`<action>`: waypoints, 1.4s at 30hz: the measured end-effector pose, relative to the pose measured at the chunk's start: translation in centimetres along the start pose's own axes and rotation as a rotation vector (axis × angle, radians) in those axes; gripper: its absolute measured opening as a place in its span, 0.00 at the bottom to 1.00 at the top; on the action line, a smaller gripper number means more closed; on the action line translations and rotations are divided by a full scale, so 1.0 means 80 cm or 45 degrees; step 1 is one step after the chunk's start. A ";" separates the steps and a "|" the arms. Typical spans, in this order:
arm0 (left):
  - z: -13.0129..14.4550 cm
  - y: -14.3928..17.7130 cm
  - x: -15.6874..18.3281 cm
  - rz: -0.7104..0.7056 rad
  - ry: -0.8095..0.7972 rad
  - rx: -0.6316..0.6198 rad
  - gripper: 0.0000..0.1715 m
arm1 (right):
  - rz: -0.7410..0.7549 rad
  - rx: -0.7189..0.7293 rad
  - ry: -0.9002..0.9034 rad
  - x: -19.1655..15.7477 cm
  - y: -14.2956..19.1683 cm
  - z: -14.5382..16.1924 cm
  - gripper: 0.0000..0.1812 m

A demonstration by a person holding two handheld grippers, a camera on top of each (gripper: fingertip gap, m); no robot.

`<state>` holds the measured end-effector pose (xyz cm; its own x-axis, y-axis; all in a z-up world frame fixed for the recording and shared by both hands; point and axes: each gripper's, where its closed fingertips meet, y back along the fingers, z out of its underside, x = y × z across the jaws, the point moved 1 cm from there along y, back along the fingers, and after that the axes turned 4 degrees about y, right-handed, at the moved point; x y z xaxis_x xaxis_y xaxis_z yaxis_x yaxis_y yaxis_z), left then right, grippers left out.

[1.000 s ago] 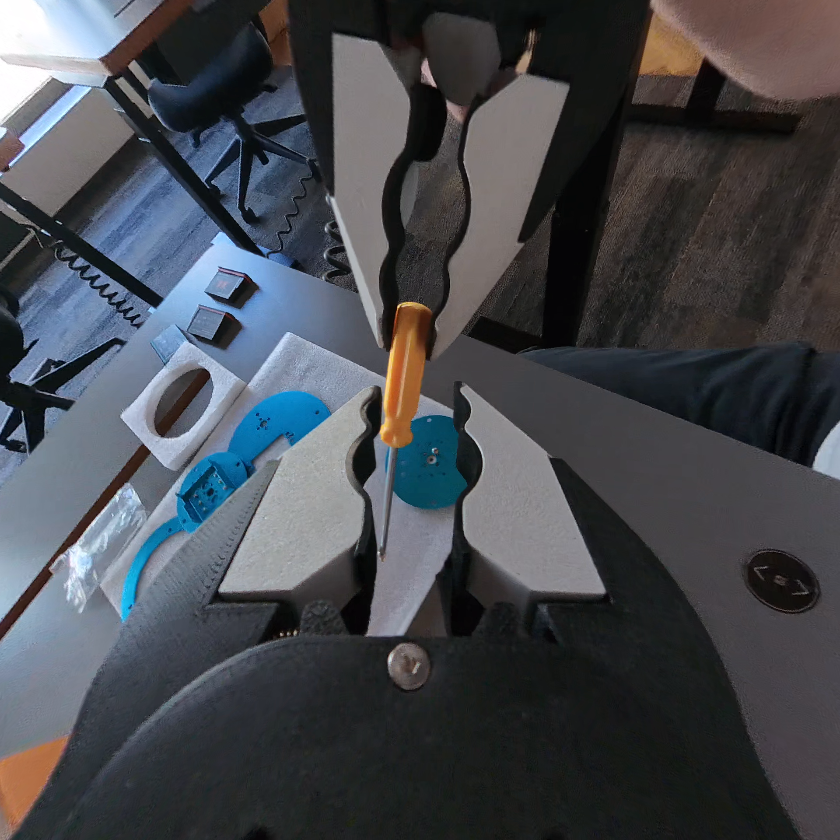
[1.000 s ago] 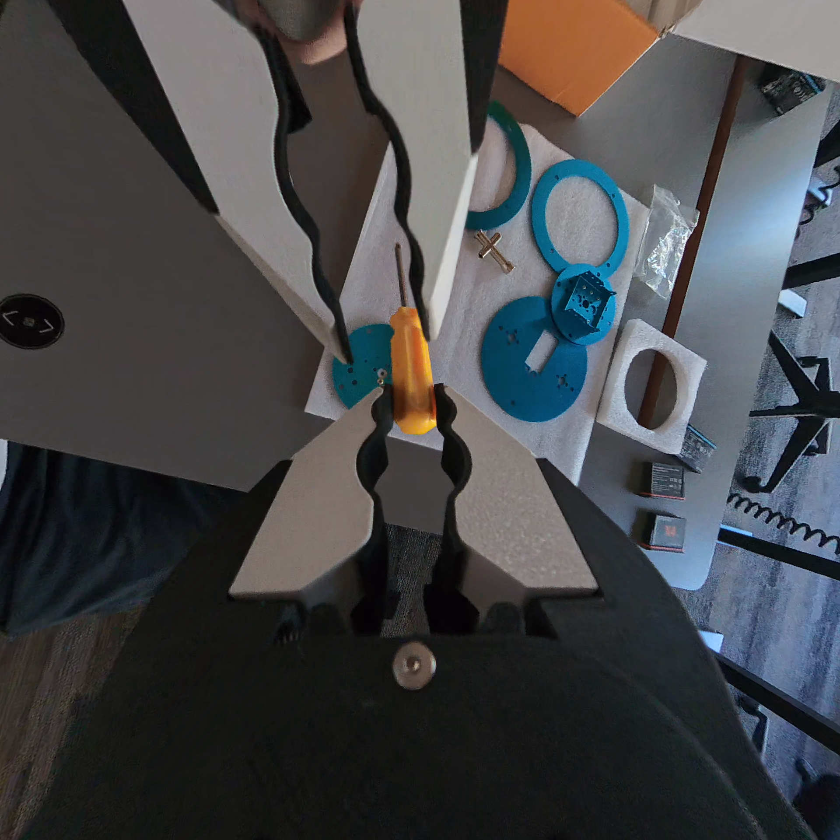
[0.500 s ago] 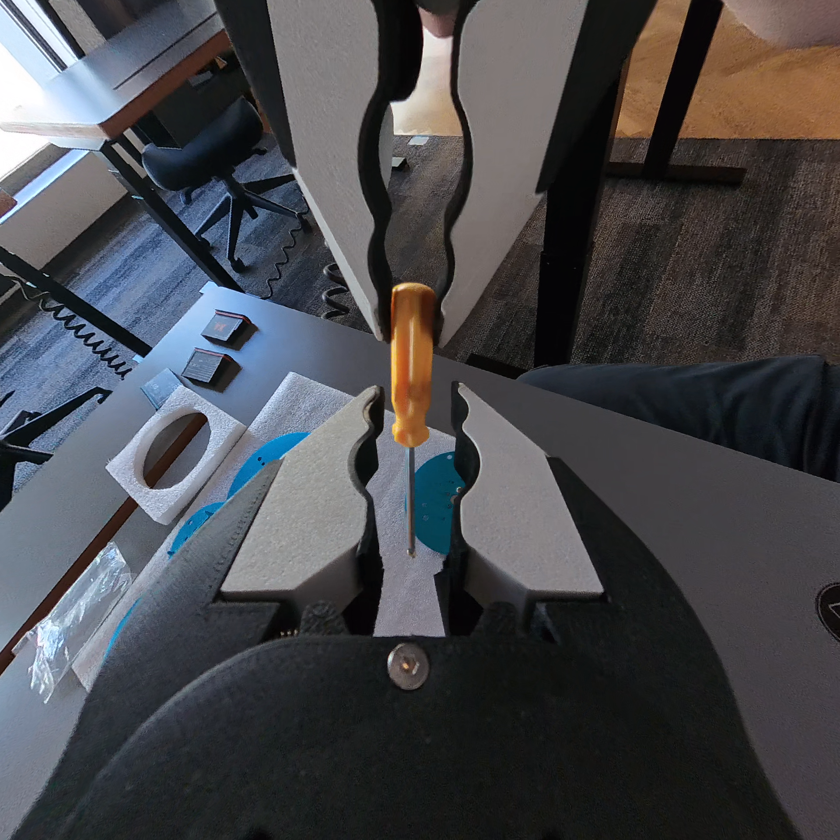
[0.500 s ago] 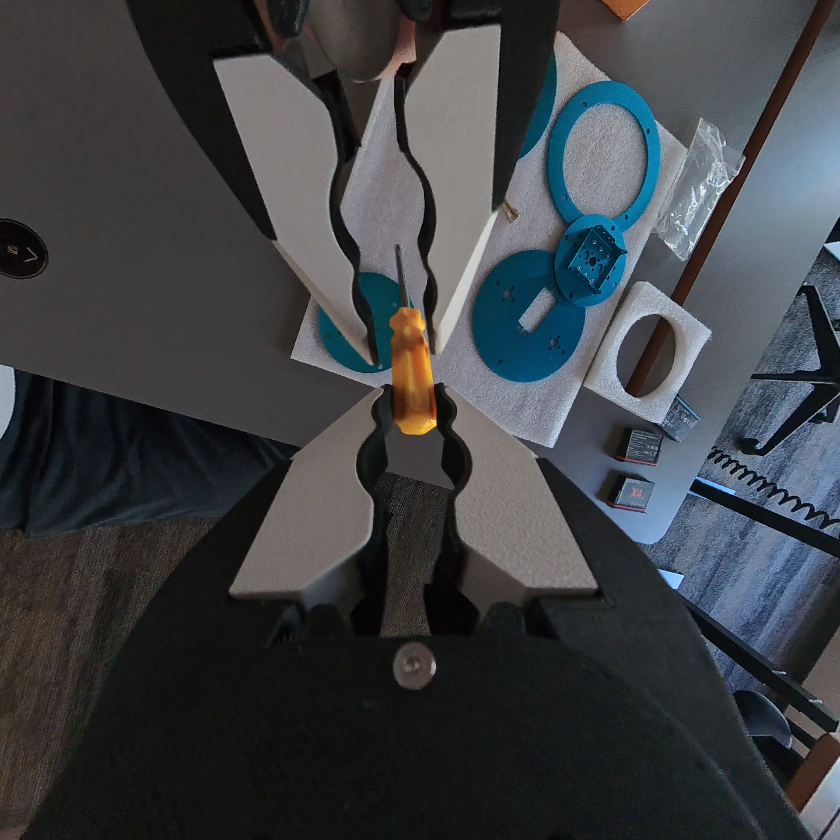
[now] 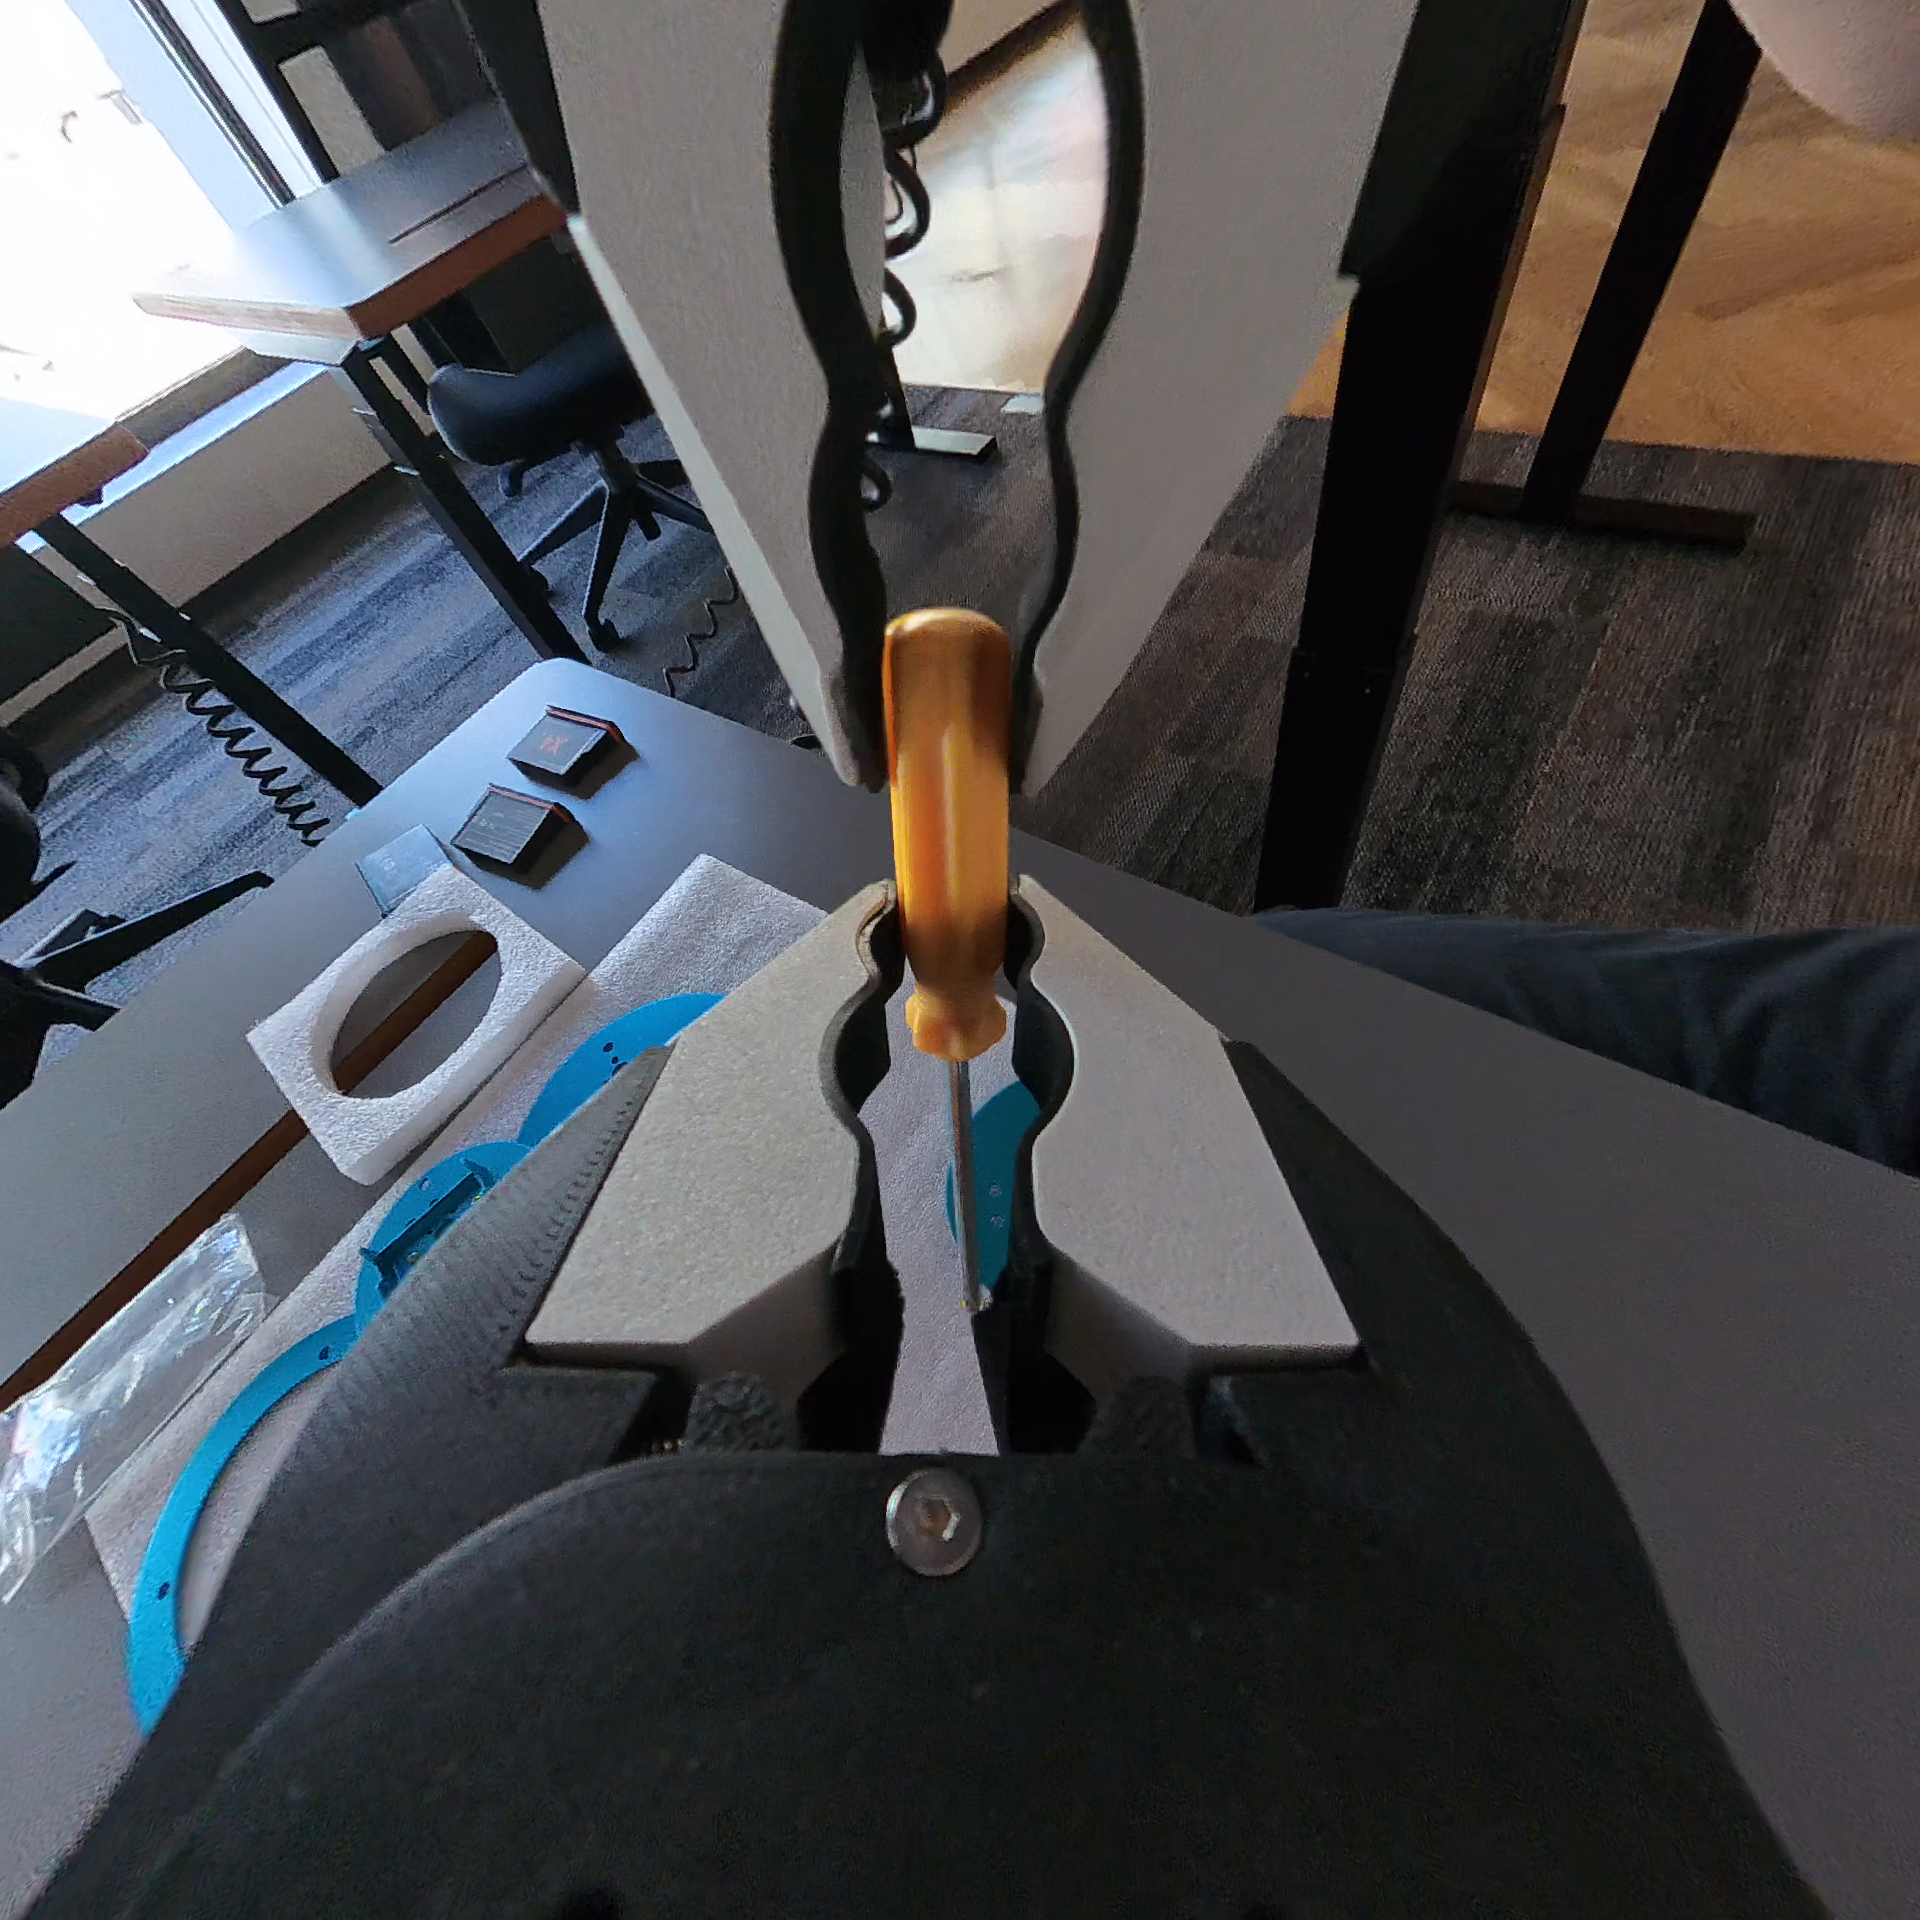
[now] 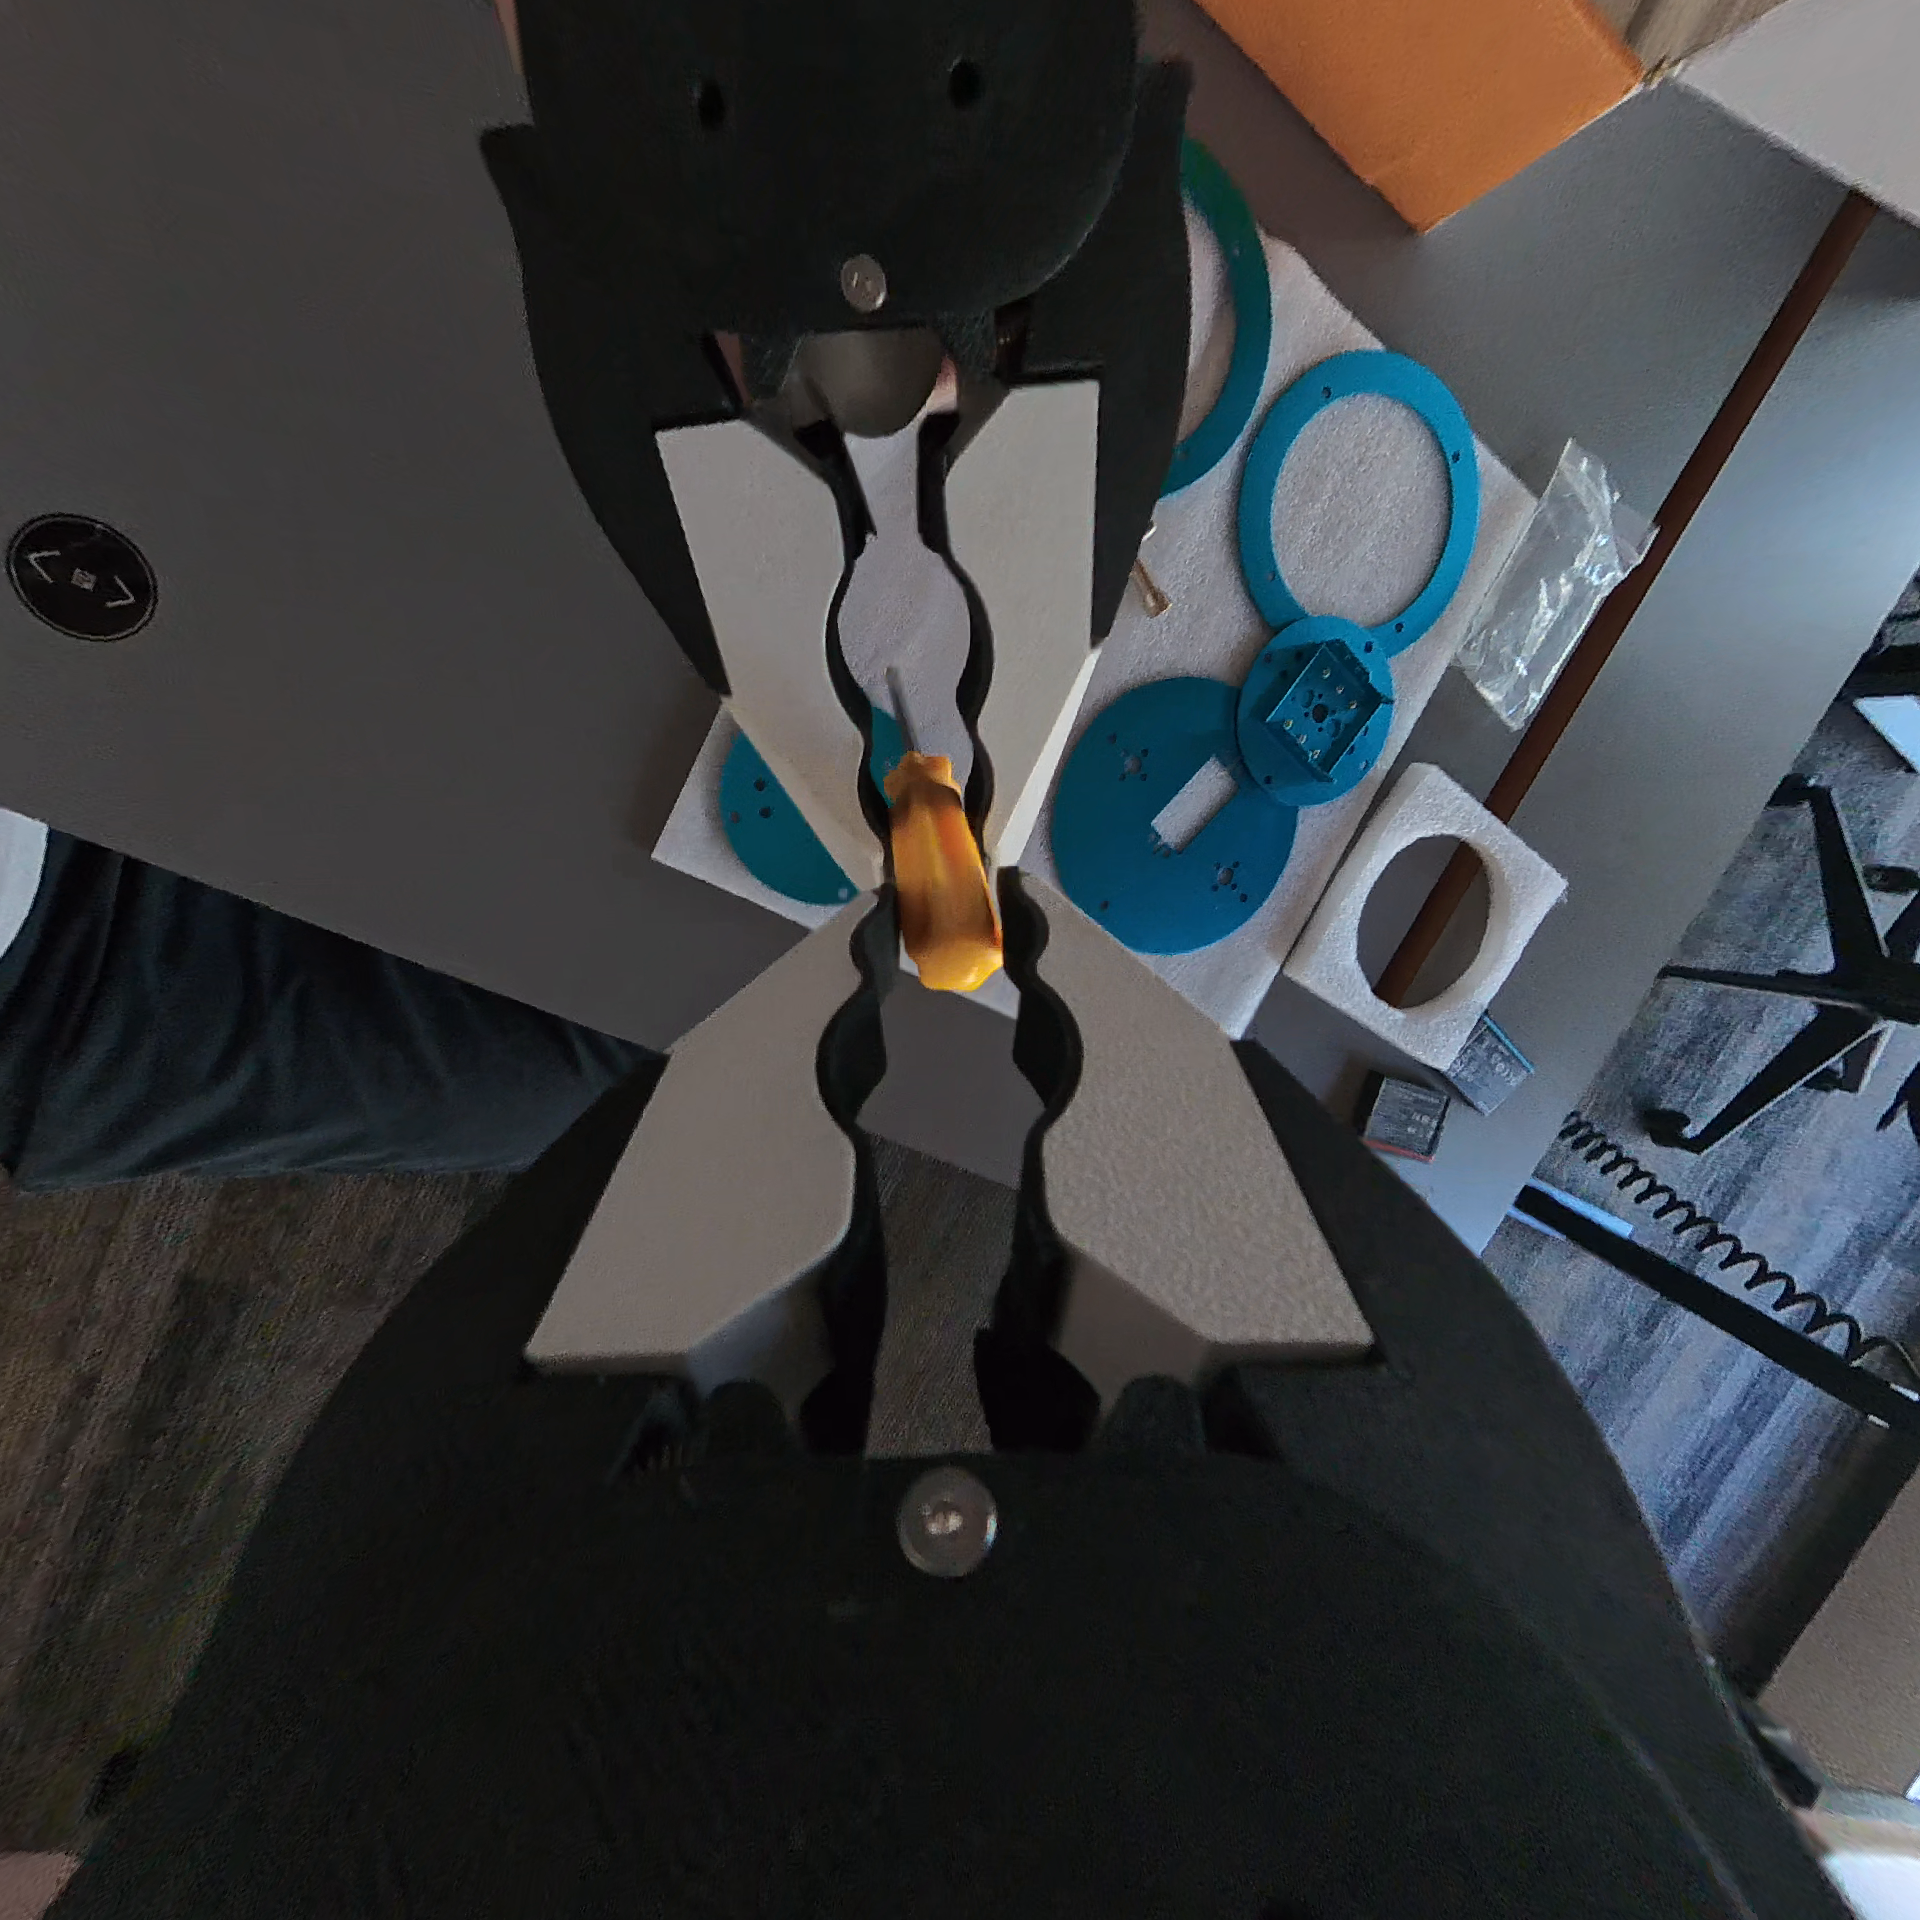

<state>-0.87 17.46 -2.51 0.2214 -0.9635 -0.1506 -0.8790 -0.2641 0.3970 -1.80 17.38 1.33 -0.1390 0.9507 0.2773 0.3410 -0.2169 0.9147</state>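
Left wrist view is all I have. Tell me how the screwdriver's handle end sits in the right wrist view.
Observer: The butt of the orange screwdriver sits between the fingertips of the right tool, with pads against both sides.
Operator: Report what lies beyond the foam sheet.
Observer: An orange cardboard box, cut off by the frame's top edge.
Operator: List any small loose part on the foam.
Observer: A small brass piece lies on the white foam sheet, beside the whole blue ring.
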 end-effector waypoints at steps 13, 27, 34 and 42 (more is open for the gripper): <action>-0.026 0.033 -0.007 0.031 0.334 0.374 0.10 | 0.124 1.346 -0.599 0.024 0.025 -0.040 0.34; -0.002 0.000 0.008 0.066 0.353 0.363 0.15 | 0.203 1.493 -0.745 0.003 -0.023 -0.010 0.10; 0.064 0.004 0.011 0.050 0.355 0.124 0.31 | 0.240 1.513 -0.812 0.005 -0.024 0.011 0.09; 0.120 -0.016 0.020 0.119 0.310 -0.119 0.43 | 0.200 1.466 -0.814 0.016 -0.030 0.011 0.10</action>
<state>-3.48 16.72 -11.95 0.2460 -0.9632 0.1083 -0.8602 -0.1655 0.4824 -1.99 19.32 -0.78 0.3254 0.9380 -0.1199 0.9455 -0.3244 0.0278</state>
